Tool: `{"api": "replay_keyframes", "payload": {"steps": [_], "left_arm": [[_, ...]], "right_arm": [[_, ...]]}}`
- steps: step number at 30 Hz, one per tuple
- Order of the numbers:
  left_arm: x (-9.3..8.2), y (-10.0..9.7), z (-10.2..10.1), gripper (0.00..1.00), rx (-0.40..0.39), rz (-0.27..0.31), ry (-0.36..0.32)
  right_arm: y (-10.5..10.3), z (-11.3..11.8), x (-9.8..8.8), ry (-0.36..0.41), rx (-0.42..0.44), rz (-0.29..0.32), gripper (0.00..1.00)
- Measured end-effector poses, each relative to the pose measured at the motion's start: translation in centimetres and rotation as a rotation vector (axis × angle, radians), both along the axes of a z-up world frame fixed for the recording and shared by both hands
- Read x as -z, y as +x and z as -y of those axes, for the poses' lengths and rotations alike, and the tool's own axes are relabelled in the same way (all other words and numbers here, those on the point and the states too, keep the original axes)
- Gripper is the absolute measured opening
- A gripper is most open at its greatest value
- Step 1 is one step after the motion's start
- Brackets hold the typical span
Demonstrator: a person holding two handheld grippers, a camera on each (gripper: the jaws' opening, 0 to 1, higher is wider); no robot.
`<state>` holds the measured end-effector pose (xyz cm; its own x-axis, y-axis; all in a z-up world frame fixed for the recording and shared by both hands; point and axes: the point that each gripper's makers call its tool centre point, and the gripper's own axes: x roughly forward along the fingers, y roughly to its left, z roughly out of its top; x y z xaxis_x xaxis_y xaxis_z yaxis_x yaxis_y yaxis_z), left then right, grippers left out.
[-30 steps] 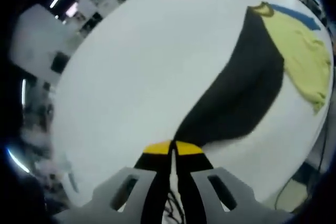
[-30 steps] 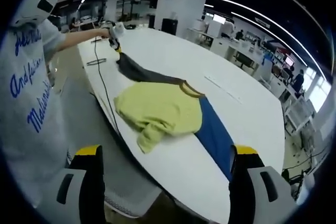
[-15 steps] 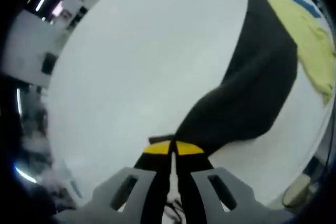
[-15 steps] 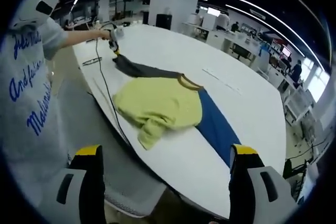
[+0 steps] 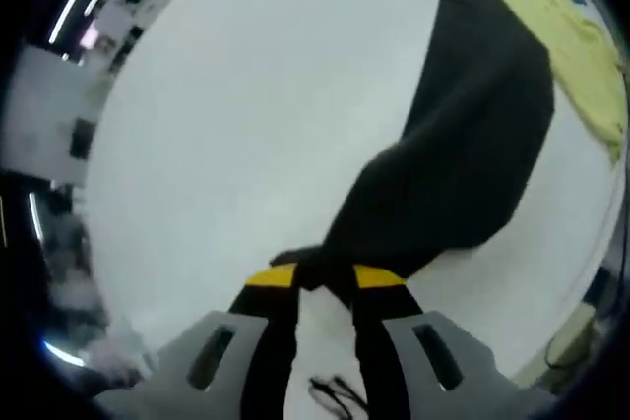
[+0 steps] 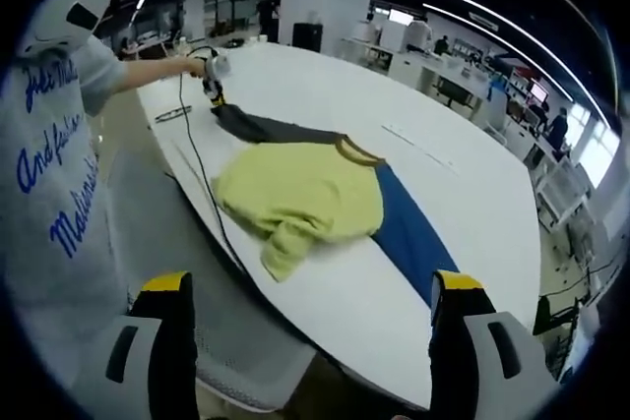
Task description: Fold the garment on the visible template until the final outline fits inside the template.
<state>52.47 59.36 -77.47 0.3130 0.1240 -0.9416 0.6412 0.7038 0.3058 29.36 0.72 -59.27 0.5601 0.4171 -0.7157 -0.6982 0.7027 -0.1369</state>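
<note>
A garment lies along the near edge of the white table [image 6: 463, 174]. It has a crumpled yellow body [image 6: 305, 194], a dark grey sleeve [image 6: 266, 128] stretched one way and a blue sleeve [image 6: 409, 233] the other. In the left gripper view the dark sleeve [image 5: 472, 145] runs up to the yellow body [image 5: 581, 56]. Its tip lies between the parted jaws of my left gripper [image 5: 325, 277], which is open. That same gripper [image 6: 212, 71] is seen in a hand at the sleeve's far end. My right gripper [image 6: 312, 282] hangs open off the table's edge, holding nothing.
A person in a grey sweatshirt with blue lettering [image 6: 49, 174] stands at the left. A black cable [image 6: 197, 179] trails along the table's near edge. A pale chair seat [image 6: 246, 371] sits below the edge. Faint marks [image 6: 413, 145] cross the table beyond the garment.
My left gripper's jaws, shut on the dark sleeve's tip before, have parted, and the sleeve now lies lower and flatter on the table. The right gripper stays open.
</note>
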Motion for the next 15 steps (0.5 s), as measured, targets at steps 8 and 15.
{"api": "replay_keyframes", "payload": {"steps": [8,15], "left_arm": [[0.0,-0.4,-0.4,0.25,0.001,0.013,0.002],[0.0,-1.3,-0.9,0.25,0.001,0.006,0.010]], "right_arm": [[0.0,-0.3,0.1,-0.002,-0.010,-0.002,0.98],[0.0,-0.4,0.0,0.007,-0.008,0.006,1.00]]}}
